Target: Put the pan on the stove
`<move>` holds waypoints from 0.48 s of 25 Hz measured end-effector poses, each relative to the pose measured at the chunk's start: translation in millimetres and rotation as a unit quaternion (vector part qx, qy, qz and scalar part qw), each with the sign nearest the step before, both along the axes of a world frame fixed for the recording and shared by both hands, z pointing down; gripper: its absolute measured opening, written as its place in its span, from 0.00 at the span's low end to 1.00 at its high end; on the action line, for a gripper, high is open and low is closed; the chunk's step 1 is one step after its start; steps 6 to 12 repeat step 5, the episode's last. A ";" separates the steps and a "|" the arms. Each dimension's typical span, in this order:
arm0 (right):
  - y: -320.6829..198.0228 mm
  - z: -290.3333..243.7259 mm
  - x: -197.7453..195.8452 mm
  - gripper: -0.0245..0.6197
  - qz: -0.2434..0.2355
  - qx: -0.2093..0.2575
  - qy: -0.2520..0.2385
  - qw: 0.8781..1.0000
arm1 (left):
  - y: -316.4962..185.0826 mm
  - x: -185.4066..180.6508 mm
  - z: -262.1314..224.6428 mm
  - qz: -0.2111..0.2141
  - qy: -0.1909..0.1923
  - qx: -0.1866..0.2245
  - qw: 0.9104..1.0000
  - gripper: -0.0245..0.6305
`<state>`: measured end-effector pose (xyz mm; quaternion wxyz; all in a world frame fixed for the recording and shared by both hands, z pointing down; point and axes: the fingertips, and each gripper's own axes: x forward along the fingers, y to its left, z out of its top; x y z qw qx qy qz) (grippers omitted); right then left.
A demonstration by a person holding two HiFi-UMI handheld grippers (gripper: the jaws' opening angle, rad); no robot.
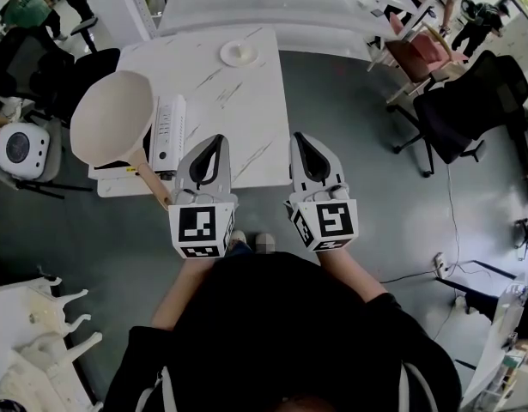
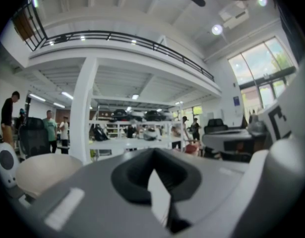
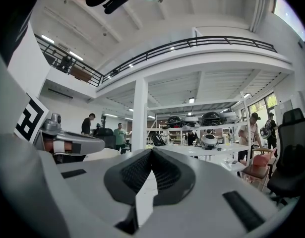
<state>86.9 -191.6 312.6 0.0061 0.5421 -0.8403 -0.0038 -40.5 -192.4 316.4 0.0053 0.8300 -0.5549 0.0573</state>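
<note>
Pan (image 1: 112, 118) sits empty on the stove (image 1: 113, 175); left tool (image 1: 215, 139) and right tool (image 1: 303, 137) both closed, gripping nothing

No actual text to read here, just marker patterns

The left cube (image 1: 202, 228) on the left gripper (image 1: 214, 144) and the right cube (image 1: 325, 221) on the right gripper (image 1: 308, 142) only carry black-and-white square codes: blocky shapes, not letters or numbers tbh. The long white strip (image 1: 168, 130) on the counter (image 1: 246, 101) has a row of tiny marks, way too small to make out. In the left gripper view there's a small blue sign (image 2: 235, 101) on the far wall (image 2: 222, 88), also unreadable.
</note>
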 end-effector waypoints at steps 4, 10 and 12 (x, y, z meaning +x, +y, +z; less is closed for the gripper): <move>0.5 1.7 1.8 0.07 0.000 -0.002 0.002 1.000 | 0.2 1.2 1.2 0.000 -0.001 -0.002 1.000 0.05; 0.9 2.0 2.1 0.07 0.000 -0.003 0.002 1.000 | 0.4 1.6 1.3 0.000 -0.001 -0.003 1.000 0.05; 0.9 2.0 2.1 0.07 0.000 -0.003 0.002 1.000 | 0.4 1.6 1.3 0.000 -0.001 -0.003 1.000 0.05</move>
